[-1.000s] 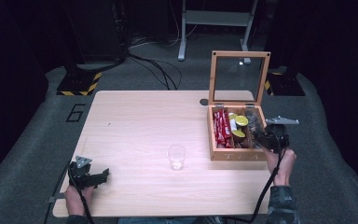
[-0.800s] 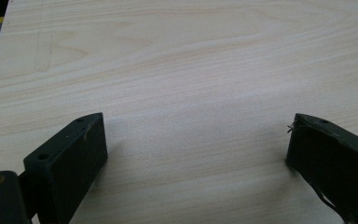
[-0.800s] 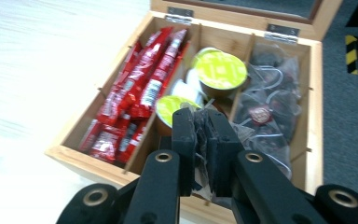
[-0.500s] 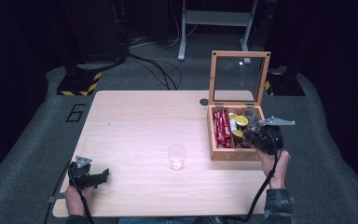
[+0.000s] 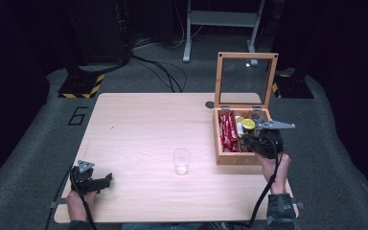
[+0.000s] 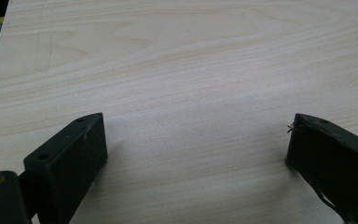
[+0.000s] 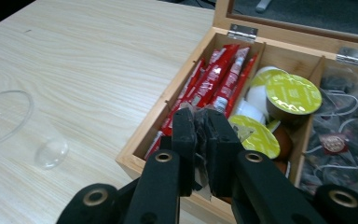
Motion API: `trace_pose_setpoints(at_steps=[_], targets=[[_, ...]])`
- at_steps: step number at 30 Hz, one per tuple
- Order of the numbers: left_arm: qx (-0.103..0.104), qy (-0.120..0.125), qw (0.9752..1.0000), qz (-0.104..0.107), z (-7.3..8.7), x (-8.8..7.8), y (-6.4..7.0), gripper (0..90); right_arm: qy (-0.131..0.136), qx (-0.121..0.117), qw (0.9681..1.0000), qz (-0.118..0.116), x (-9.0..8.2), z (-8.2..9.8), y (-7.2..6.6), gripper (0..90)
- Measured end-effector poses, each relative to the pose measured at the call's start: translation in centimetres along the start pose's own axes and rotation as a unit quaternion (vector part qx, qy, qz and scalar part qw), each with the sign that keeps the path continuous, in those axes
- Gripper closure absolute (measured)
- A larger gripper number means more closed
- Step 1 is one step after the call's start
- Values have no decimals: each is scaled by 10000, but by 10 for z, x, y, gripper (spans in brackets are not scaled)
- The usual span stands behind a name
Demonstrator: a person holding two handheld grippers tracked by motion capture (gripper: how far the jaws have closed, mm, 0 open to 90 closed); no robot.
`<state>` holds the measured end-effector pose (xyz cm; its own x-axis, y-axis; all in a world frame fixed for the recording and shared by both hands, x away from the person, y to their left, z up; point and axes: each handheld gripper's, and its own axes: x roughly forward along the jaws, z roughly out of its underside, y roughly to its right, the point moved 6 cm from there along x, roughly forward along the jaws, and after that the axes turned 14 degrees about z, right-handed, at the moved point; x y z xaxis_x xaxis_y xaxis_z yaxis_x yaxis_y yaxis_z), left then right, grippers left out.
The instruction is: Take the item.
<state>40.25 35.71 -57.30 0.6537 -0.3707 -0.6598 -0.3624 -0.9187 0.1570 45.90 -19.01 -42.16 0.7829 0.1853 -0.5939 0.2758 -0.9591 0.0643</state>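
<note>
- Right gripper view: right gripper over wooden box's front edge, jaws nearly closed on a clear crinkled wrapper; contents unclear.
- Inside: red sachets, green-lidded capsules.
- Left gripper low over table, jaws wide apart, empty.
- Clear plastic cup mid-table.

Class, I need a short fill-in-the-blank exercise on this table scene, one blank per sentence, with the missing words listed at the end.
1. The lid of the wooden box stands ____.
2. The clear plastic cup on the table holds ____.
3. The sachets in the box's outer compartment are ____ in colour.
4. The left gripper has its jaws ____ over bare wood, while the right gripper is shut on a thin clear wrapper.

Missing words: open; nothing; red; open
</note>
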Motion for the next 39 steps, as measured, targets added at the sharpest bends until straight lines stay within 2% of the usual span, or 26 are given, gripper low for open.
trace_pose_setpoints(at_steps=[5, 15, 23, 30, 39], targets=[[-7, -5, 10000, -4, 0, 0, 0, 47, 2, -106, 9999, -62, 1, -4, -10, 838], [-1, -2, 10000, 0, 0, 0, 0, 47, 80, -267, 9989, -379, 4, -14, -39, 838], [-10, -65, 10000, 34, 0, -1, 0, 48, 101, -357, 9979, -539, 6, -19, -55, 838], [-6, -13, 10000, 13, 0, 0, 0, 48, 129, -503, 9963, -692, 4, -27, -70, 839], [-8, -67, 10000, 37, 0, -1, 0, 47, 116, -717, 9937, -857, 7, -31, -90, 838]])
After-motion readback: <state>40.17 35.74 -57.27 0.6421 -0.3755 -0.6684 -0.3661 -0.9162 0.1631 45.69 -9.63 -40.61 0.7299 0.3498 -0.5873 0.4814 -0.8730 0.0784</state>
